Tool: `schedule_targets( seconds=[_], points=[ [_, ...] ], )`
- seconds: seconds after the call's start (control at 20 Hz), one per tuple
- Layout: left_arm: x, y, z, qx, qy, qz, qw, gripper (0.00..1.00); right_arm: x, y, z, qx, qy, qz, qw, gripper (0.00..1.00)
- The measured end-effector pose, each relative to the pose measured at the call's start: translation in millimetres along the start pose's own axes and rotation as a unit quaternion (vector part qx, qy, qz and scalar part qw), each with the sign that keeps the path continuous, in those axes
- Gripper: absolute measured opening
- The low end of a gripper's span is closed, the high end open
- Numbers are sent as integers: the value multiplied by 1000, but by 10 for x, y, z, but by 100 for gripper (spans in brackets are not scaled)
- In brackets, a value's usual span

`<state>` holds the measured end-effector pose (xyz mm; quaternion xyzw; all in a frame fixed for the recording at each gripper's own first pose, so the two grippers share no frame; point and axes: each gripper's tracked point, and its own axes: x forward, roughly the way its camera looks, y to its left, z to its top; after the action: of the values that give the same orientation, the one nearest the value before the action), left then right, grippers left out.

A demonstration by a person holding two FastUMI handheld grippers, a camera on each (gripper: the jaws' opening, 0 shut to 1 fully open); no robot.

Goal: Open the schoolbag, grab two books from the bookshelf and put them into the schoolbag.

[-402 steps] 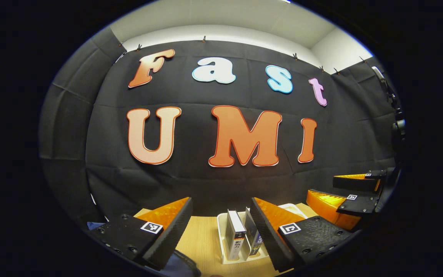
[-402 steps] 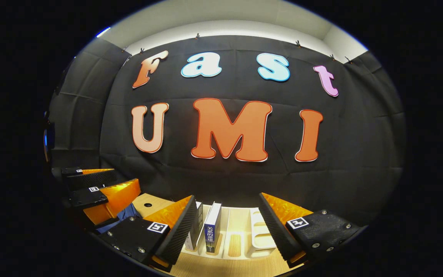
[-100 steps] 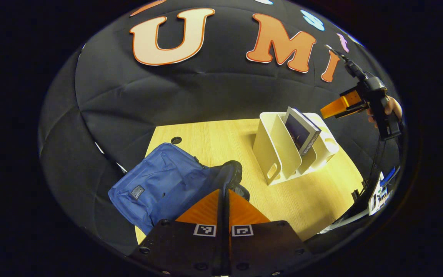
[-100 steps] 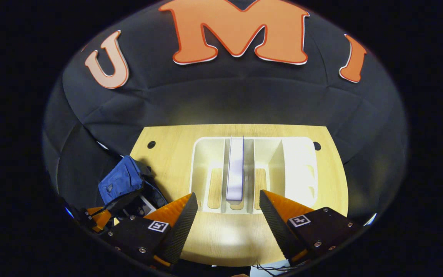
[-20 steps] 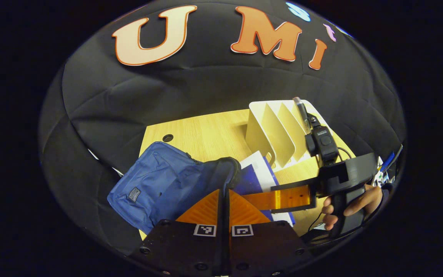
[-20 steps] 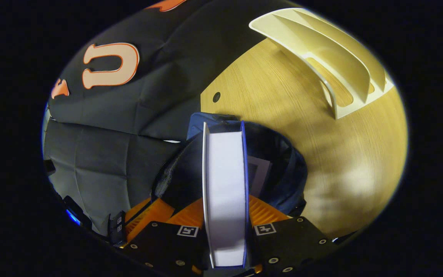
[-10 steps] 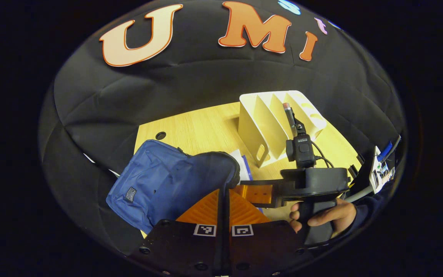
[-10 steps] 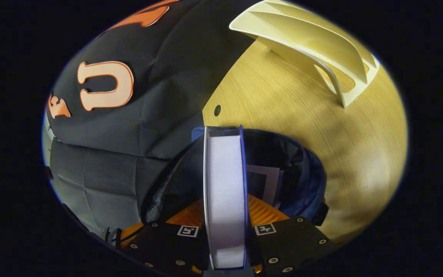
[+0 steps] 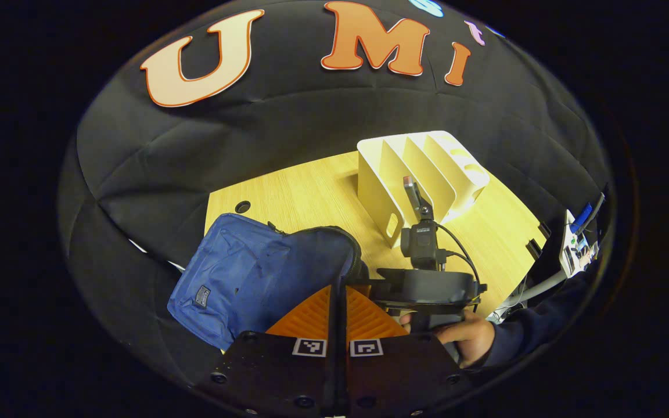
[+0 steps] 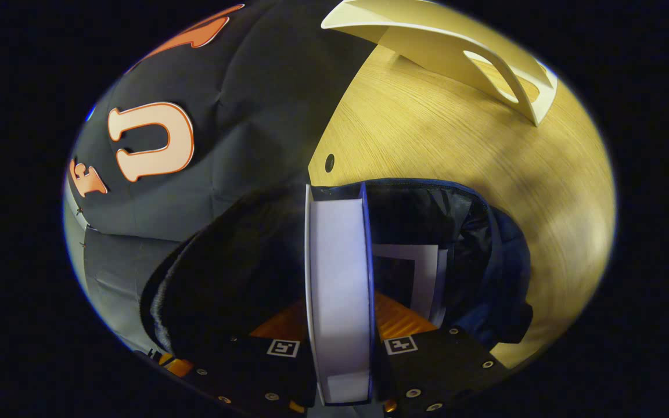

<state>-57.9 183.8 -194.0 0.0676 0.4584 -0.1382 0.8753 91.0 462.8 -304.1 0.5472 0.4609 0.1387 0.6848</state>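
The blue schoolbag (image 9: pixel 241 278) lies at the table's left edge, its mouth lifted. My left gripper (image 9: pixel 339 288) is shut on the bag's dark rim (image 9: pixel 353 255) and holds it up. In the right gripper view, my right gripper (image 10: pixel 337 316) is shut on a white-edged book with a blue cover (image 10: pixel 337 249), whose far end is inside the bag's open mouth (image 10: pixel 456 232). Another book (image 10: pixel 421 278) lies inside the bag to the right. In the left gripper view, the right gripper's body (image 9: pixel 427 284), held by a hand (image 9: pixel 465 339), reaches into the bag.
The white bookshelf (image 9: pixel 416 168) stands at the back of the wooden table (image 9: pixel 311 197) with nothing in its slots; it also sits at the top of the right gripper view (image 10: pixel 456 46). A cable hole (image 9: pixel 243 206) lies near the bag. Cables hang off the table's right edge.
My right gripper has pushed the book further into the bag; the book's cover no longer shows in the left gripper view. The left gripper has stayed shut on the rim.
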Motion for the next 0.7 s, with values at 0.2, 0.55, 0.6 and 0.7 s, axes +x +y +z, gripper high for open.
schedule_targets(
  seconds=[0.2, 0.55, 0.6, 0.7],
  points=[
    [11, 82, 24, -6, -5, 13, 1000, 1, 230, -47, -205, 41, 53, 4, 998, 43],
    [80, 139, -60, -57, -14, 10, 998, 1, 10, -317, -577, 27, 179, -89, 979, 80],
    [81, 145, -54, -58, -15, 12, 998, 1, -42, -310, -563, 17, 182, -95, 979, 84],
    [74, 171, -28, -61, -22, 17, 998, 1, -100, -251, -600, -4, 196, -87, 977, 89]
  ],
)
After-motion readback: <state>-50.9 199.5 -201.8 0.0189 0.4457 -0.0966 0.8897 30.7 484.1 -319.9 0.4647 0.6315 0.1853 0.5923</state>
